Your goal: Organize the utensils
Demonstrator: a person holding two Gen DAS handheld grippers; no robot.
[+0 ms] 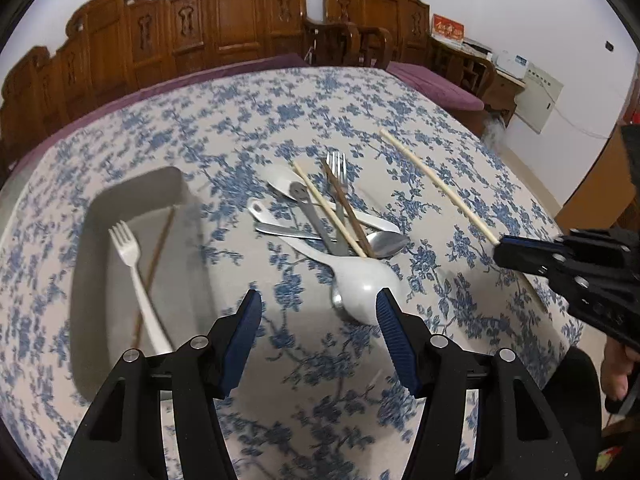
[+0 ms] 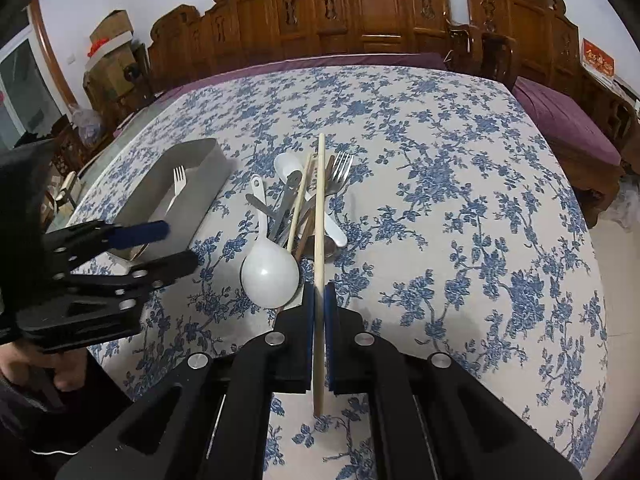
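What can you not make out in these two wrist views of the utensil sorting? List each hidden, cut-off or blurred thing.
- Grey tray: left wrist view, motion blur smears it; the left gripper covers its near end.
- White fork: right wrist view, the tray wall hides its handle.
- Utensil pile: pieces overlap, count unclear.
- Pale chopstick: left wrist view, the right gripper hides its held end.

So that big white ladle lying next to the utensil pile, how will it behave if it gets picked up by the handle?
The white ladle looks like plastic, so probably light and stiff. Its deep round bowl likely makes it bowl-heavy, so it may swing in a handle grip. Its handle runs under the crossed chopsticks, so lifting may drag them.
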